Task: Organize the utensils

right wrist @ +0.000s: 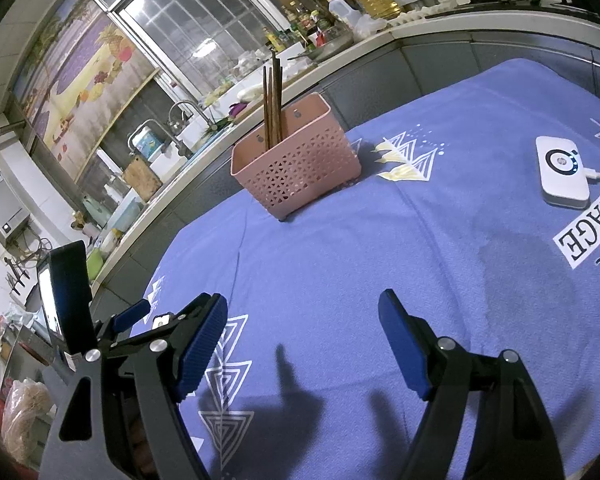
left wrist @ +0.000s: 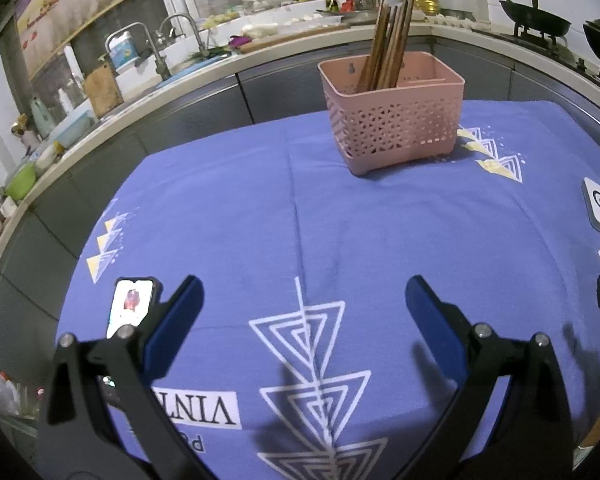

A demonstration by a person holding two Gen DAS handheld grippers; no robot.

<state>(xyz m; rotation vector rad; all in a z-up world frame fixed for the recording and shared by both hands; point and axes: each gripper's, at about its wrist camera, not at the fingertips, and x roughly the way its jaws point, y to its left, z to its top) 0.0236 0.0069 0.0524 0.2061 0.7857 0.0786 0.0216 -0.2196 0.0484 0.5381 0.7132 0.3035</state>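
Observation:
A pink perforated utensil basket stands on the blue tablecloth at the far side. Several brown wooden chopsticks stand upright in its left compartment. The basket also shows in the right wrist view with the chopsticks in it. My left gripper is open and empty, low over the cloth, well short of the basket. My right gripper is open and empty over the cloth. The left gripper body, with a phone mounted on it, shows at the left of the right wrist view.
A phone lies on the cloth by my left finger. A white device with a cable lies at the right of the table. Behind the table runs a kitchen counter with a sink, bottles and woks on a stove.

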